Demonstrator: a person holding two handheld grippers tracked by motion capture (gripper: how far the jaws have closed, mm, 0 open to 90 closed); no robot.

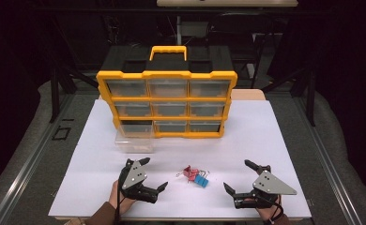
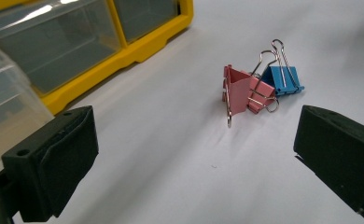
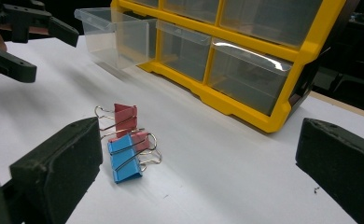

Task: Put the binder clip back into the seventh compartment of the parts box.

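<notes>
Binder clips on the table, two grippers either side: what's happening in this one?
A person holds a left gripper and a right gripper, both open and holding nothing, on either side of a small pile of binder clips: two pink binder clips and a blue binder clip, lying touching on the white table. Behind them stands a yellow drawer organiser, its bottom-left clear drawer pulled out. No clip is gripped yet.

Setting: probably a lab or workshop recording bay, though the dim surround is hard to read. White tabletop (image 1: 247, 140) on grey floor; dark frame struts (image 1: 54, 89) behind; yellow parts organizer (image 1: 166, 104) with clear drawers, one drawer (image 1: 134, 139) pulled out.
</notes>
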